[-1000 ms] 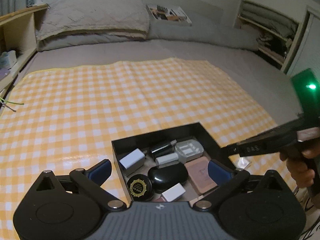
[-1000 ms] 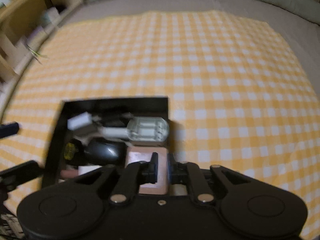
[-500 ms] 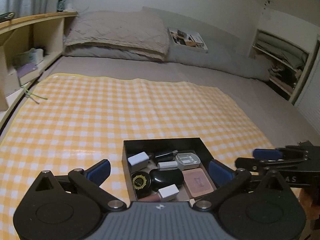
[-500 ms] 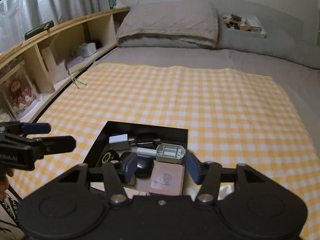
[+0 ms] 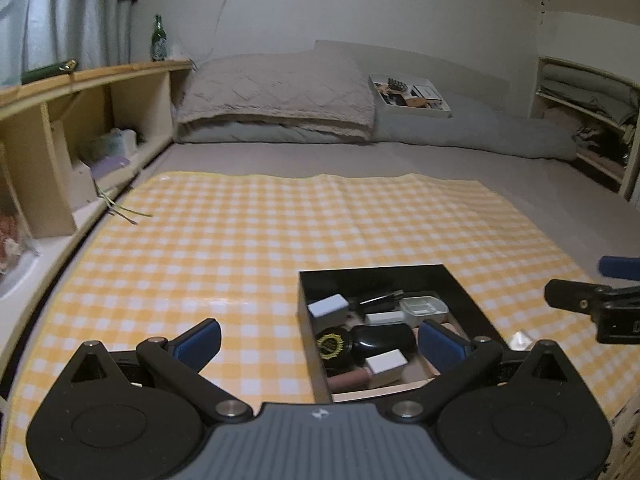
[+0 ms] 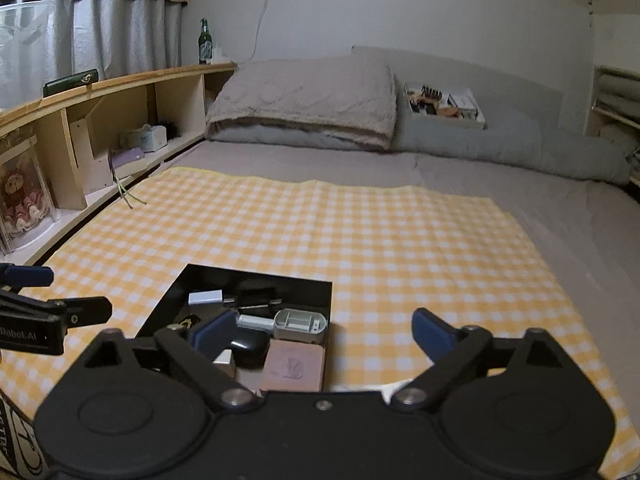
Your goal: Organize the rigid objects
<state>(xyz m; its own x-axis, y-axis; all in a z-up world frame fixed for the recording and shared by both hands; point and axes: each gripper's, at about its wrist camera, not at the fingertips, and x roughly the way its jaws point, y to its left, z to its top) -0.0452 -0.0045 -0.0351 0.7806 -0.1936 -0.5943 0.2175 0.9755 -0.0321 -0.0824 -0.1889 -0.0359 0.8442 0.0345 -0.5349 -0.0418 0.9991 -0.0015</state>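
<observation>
A black open box (image 5: 372,276) sits on the yellow checked cloth (image 5: 280,232). It holds a round black tin with a gold emblem (image 5: 334,344), a black oval case (image 5: 384,338), white blocks (image 5: 328,306), a grey case (image 6: 300,322) and a pink compact (image 6: 294,366). My left gripper (image 5: 320,340) hovers open above the box's near left corner, holding nothing. My right gripper (image 6: 322,330) is above the box's near right corner. Its jaws are opening wide and nothing is between them. Each gripper shows at the other view's edge: right gripper (image 5: 588,280), left gripper (image 6: 60,292).
The cloth lies on a grey bed with a beige pillow (image 6: 304,100) and a grey bolster (image 6: 500,144) at the back. A white tray of small items (image 6: 444,106) rests on the bolster. A wooden shelf (image 5: 80,120) with a green bottle (image 5: 159,38) lines the left side.
Both grippers drew back from the box and tilted up, so more of the room shows. The right gripper went from shut to wide open.
</observation>
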